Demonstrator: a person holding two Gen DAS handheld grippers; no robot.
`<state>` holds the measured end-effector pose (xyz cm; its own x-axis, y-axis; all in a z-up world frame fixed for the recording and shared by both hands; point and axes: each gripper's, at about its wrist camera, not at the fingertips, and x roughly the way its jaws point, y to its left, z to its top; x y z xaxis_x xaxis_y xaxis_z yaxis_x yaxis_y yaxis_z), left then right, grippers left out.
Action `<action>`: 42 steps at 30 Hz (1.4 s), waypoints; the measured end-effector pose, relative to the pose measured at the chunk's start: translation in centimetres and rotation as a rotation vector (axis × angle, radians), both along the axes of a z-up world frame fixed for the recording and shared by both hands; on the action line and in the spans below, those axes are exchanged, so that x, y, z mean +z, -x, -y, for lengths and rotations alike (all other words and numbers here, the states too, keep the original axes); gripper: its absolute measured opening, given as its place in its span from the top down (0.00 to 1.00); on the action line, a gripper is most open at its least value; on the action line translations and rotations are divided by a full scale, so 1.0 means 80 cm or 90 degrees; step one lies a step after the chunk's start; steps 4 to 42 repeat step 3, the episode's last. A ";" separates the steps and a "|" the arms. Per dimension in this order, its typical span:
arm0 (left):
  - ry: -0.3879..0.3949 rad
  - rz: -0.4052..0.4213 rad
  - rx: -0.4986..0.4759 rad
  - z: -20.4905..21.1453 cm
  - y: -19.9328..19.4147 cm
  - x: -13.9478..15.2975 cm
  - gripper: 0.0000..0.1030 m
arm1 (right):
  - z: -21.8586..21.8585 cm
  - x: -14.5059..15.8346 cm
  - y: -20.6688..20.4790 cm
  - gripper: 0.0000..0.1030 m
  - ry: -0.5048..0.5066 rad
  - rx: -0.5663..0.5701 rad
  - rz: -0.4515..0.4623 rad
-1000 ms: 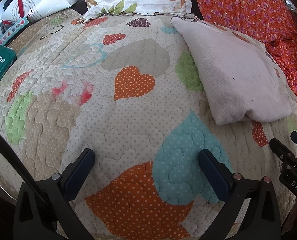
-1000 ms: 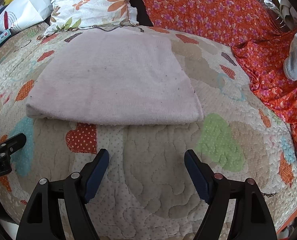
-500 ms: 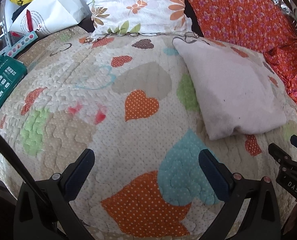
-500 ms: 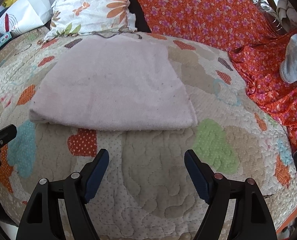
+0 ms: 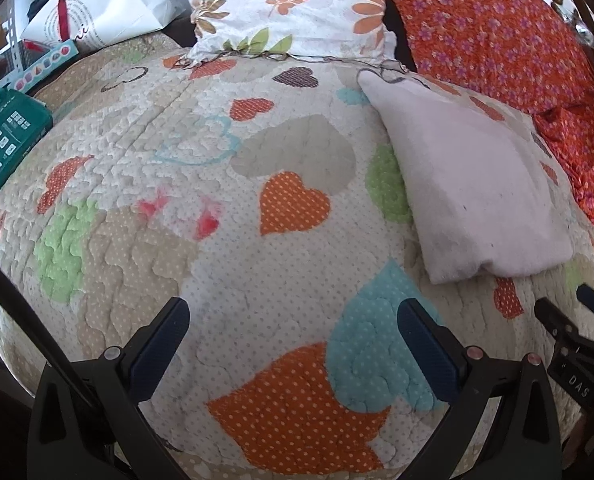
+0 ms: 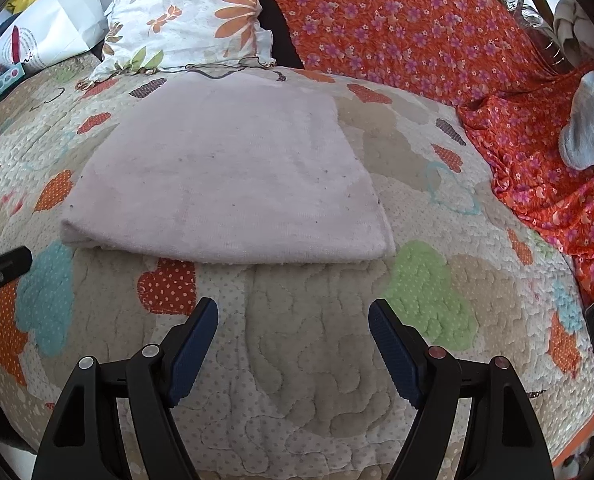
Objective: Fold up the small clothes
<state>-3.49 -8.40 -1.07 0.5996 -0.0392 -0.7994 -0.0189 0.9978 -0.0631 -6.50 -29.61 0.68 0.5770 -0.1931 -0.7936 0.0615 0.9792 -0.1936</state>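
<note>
Pink cloth (image 6: 225, 184) lies folded straight ahead of the empty, wide-open right gripper (image 6: 293, 340); the open left gripper (image 5: 293, 344) sits farther off.

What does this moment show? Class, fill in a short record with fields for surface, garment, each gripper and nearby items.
surface: quilt with heart patches
garment: pale pink cloth, folded flat on the quilt
left gripper: jaws open, empty, over the quilt left of the cloth
right gripper: jaws open, empty, just short of the cloth's near edge
nearby: floral pillow behind the cloth; orange fabric to its right
</note>
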 end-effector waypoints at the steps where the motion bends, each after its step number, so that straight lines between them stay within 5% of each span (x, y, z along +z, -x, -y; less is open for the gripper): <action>1: 0.001 0.002 0.001 -0.003 -0.003 0.003 0.00 | 0.001 0.000 0.000 0.20 -0.004 -0.001 -0.002; 42: 0.004 0.004 0.003 -0.010 -0.009 0.007 0.00 | 0.005 0.001 -0.001 0.20 -0.017 -0.004 -0.004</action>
